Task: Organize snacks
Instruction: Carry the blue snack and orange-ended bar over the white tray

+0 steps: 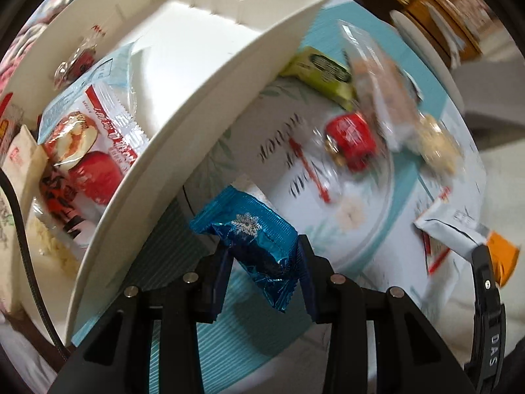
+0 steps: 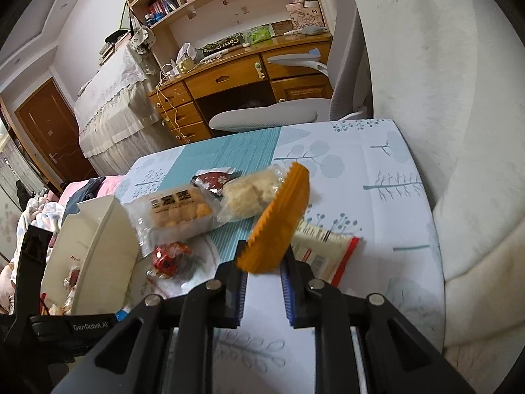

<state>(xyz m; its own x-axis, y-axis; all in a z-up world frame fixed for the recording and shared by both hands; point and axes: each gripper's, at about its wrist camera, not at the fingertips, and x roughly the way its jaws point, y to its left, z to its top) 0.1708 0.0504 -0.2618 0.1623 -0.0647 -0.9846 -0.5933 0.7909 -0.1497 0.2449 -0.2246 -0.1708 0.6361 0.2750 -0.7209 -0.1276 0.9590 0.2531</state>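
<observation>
Behind everything, a bedroom is showing: a wooden desk [image 2: 242, 78] with drawers, bookshelves above it, a grey chair [image 2: 295, 111], and nearer to us a table under a white and teal patterned cloth [image 2: 387, 177].

We are holding two grippers over that cloth. Our left gripper [image 1: 262, 262] is pointing down and pinching a shiny blue packet [image 1: 256, 236] with a white snowflake print; the jaws are partly closed, their pads pressing on the wrapper's two sides, and the packet is sticking out ahead of the fingers, clear of the table. Just to its left we are seeing the curved wall of a white organizer box [image 1: 183, 138], and inside it a red and white snack pack [image 1: 88, 144] is lying beside other wrapped pieces.

Our right gripper [image 2: 262, 269] is clamping the edge of an orange packet [image 2: 279, 223] with a serrated seam; the jaws are nearly together on the thin wrapper, which is standing up tilted between the fingertips, above the cloth. Just beyond it a clear bag of pale crackers [image 2: 249, 197] and a tray of round biscuits [image 2: 177, 210] are lying side by side. A red wrapped candy [image 2: 170, 259] is lying to the left near the organizer box, and a white packet with a red border [image 2: 325, 252] is lying just right of the fingers.
</observation>
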